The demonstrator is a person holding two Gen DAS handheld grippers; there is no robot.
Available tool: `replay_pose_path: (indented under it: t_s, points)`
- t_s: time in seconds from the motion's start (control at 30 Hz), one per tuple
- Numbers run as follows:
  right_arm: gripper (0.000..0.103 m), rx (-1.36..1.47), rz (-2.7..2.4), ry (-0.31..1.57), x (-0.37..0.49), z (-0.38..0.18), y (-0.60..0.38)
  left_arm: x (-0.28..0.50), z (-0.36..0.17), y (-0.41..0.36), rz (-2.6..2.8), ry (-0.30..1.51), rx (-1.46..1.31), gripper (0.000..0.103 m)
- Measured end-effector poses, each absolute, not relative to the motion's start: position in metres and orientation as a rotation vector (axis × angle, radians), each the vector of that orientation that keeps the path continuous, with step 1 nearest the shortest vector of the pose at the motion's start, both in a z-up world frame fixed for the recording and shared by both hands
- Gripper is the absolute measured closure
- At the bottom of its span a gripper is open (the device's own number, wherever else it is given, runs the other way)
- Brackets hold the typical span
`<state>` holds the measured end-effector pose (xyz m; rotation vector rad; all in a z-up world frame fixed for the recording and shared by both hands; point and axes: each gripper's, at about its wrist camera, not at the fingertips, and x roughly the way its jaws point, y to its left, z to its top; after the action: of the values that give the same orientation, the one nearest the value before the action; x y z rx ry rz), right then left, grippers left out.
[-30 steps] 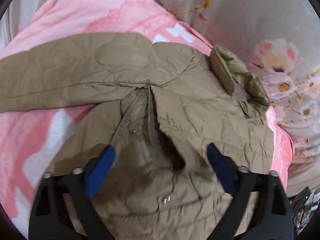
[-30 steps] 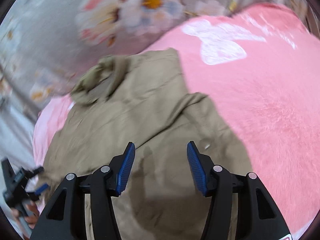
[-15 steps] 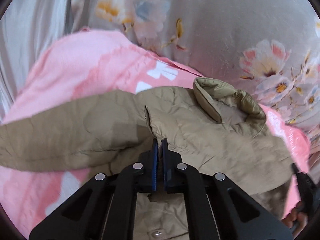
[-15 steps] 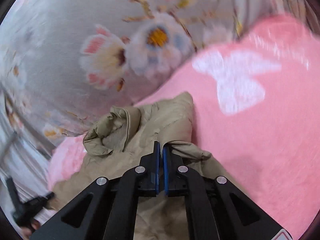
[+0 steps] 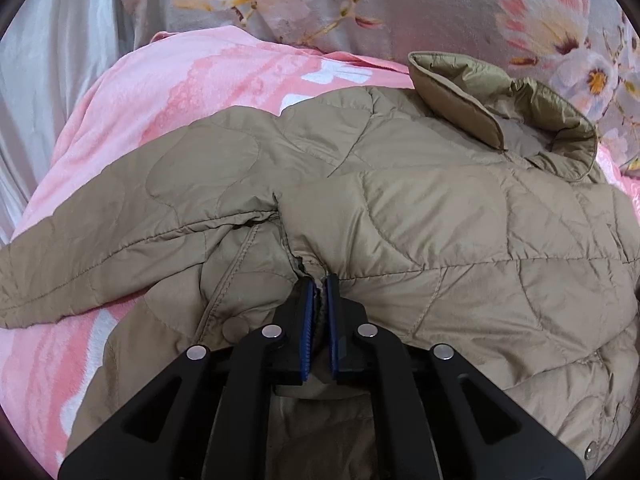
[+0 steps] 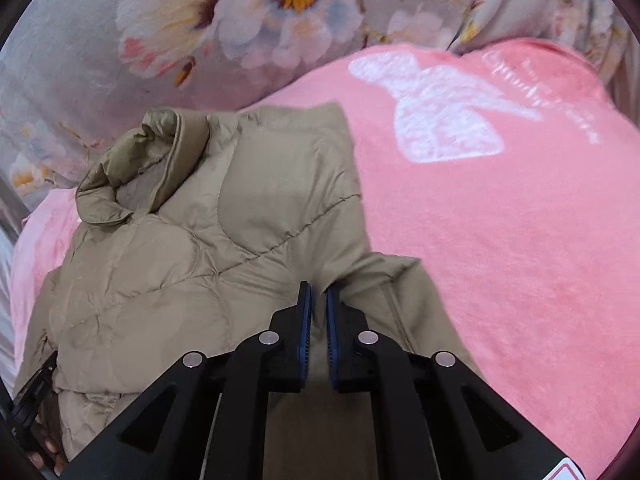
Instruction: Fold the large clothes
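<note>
A tan quilted jacket point(image 5: 440, 216) lies on a pink blanket point(image 5: 168, 92), collar point(image 5: 500, 100) at the far right, one sleeve point(image 5: 100, 248) stretched left. My left gripper point(image 5: 319, 280) is shut on a fold of the jacket near the armpit seam. In the right wrist view the same jacket point(image 6: 200, 260) fills the left half, collar point(image 6: 136, 176) at the far left. My right gripper point(image 6: 316, 286) is shut on the jacket's edge fabric beside the pink blanket point(image 6: 500, 240).
A grey floral sheet point(image 5: 440, 4) runs behind the blanket and also shows in the right wrist view point(image 6: 200, 32). The left gripper's body and hand point(image 6: 36, 412) show at the lower left of the right wrist view.
Both grippers went from open over the jacket to shut on its fabric. Since half a second ago the jacket fabric has been drawn forward and looks closer and larger.
</note>
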<state>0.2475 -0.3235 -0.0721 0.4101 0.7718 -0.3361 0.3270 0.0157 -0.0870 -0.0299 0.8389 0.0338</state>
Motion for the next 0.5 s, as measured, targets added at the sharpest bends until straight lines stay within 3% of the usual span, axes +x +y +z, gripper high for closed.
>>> replay_pose_path:
  t_s: [0.1, 0.23, 0.5]
  points:
    - [0.090, 0.359, -0.299, 0.693, 0.231, -0.046, -0.297, 0.325, -0.087, 0.013, 0.034, 0.829, -0.035, 0.097]
    - [0.090, 0.270, -0.129, 0.726, 0.250, -0.032, -0.240, 0.324, -0.087, 0.012, 0.041, 0.824, -0.027, 0.097]
    - [0.093, 0.163, -0.063, 0.849, 0.291, -0.070, -0.173, 0.323, -0.087, 0.016, 0.032, 0.824, -0.048, 0.096]
